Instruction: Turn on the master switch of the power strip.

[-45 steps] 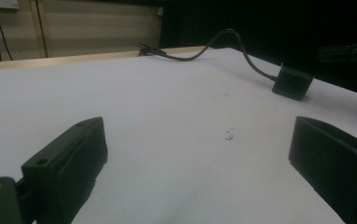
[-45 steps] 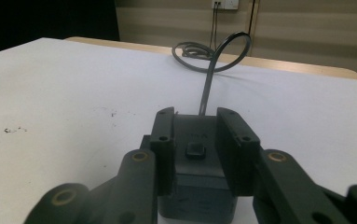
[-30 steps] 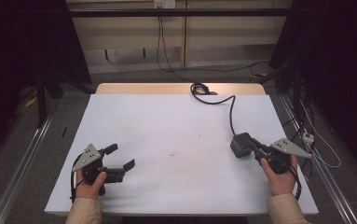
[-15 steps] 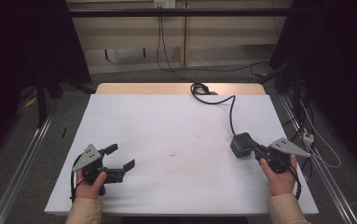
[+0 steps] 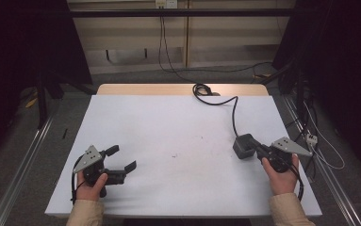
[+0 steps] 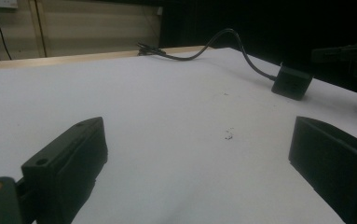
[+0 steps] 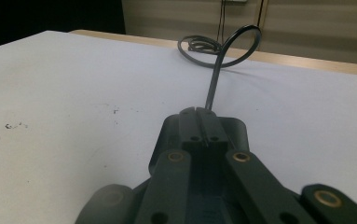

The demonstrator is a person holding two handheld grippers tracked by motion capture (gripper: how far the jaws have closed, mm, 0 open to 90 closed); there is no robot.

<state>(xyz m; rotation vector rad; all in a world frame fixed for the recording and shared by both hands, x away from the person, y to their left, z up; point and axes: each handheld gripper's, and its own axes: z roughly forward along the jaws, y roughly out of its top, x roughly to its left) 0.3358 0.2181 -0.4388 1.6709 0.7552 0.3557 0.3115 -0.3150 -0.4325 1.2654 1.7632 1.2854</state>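
Right hand-held gripper point(image 5: 258, 149), jaws together, touches the black adapter point(image 5: 244, 146) ahead.

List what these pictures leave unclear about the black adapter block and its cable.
- Right gripper: its shut jaws meet the adapter block; in the right gripper view they cover its near face, so any grip is unclear.
- Cable: its coiled far end is too small in the high view to show a plug.
- Left gripper: open.

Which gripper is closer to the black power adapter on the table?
Right. The right gripper is at the power adapter, jaws shut against its near side. The left gripper sits open far across the table, near the opposite front corner.
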